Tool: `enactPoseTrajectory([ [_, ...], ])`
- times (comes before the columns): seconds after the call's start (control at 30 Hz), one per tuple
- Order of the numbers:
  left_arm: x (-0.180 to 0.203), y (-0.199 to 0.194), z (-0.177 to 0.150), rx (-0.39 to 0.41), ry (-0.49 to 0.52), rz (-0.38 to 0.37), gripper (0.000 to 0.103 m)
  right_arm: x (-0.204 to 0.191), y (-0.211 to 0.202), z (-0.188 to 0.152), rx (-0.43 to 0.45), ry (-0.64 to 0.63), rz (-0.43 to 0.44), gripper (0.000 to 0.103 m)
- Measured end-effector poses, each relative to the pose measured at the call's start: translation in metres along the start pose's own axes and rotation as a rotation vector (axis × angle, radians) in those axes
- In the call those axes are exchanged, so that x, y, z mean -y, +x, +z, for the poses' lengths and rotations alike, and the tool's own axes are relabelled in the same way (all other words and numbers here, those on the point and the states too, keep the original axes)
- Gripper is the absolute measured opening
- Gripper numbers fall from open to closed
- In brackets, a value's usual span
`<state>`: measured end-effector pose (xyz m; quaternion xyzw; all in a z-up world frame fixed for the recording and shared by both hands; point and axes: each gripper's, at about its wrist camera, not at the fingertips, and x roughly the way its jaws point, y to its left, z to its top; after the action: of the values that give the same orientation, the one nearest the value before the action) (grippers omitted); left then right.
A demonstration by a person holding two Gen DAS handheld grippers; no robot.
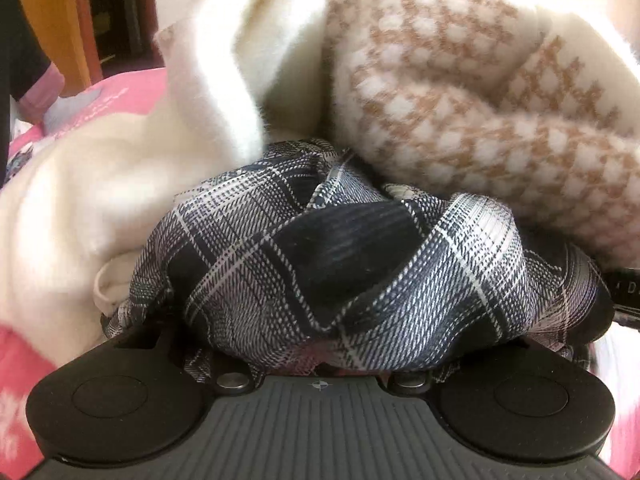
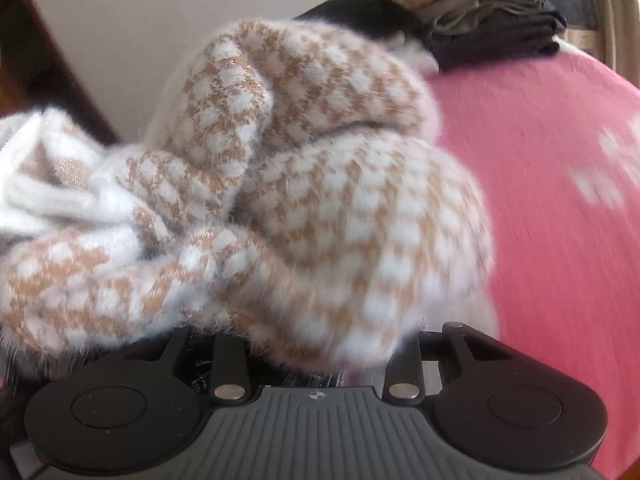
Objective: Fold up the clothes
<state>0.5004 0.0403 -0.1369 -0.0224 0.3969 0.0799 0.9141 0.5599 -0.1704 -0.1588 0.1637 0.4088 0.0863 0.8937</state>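
Pink bedding (image 2: 560, 184) with pale printed shapes covers a bed, seen in both wrist views, and the clothes are heaped on it. Behind the bed, a plain light wall (image 2: 128, 32) is seen from the right wrist, and orange wooden furniture (image 1: 60, 20) from the left.

Largest in view is a fluffy cream sweater (image 2: 320, 200) patterned with tan checks, bunched into rounded folds rather than laid flat. It fills most of the right wrist view and, in the left wrist view, is seen above and to the right of a plaid garment. A plain cream stretch of soft knit (image 1: 100, 184) is seen at the left there; whether it belongs to the same sweater cannot be told.

A black, grey and white plaid garment (image 1: 340, 260) is crumpled directly over the left tongs (image 1: 320, 344), so their fingers are hidden and their opening cannot be told. The right tongs (image 2: 316, 352) are likewise buried under the sweater, and whether cloth is pinched cannot be told. Both garments appear to be gathered up in a loose heap, judged as unfolded at present.

At the far edge of the bed, a small stack of folded clothes (image 2: 492, 12) in tan, grey and black is seen, squared and well apart from the heap.

A dark sleeve with a pink cuff (image 1: 38, 92) is seen at the left edge.
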Motion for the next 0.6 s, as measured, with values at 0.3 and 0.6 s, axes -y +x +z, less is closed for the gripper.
enactPoseTrajectory([
  [0.3, -0.005, -0.048, -0.024, -0.073, 0.091, 0.058, 0.057, 0.032, -0.060, -0.010, -0.132, -0.005, 0.028, 0.040],
  [0.6, -0.045, -0.220, -0.101, -0.047, 0.011, -0.112, 0.064, 0.084, -0.335, -0.082, 0.020, 0.097, 0.267, 0.044],
])
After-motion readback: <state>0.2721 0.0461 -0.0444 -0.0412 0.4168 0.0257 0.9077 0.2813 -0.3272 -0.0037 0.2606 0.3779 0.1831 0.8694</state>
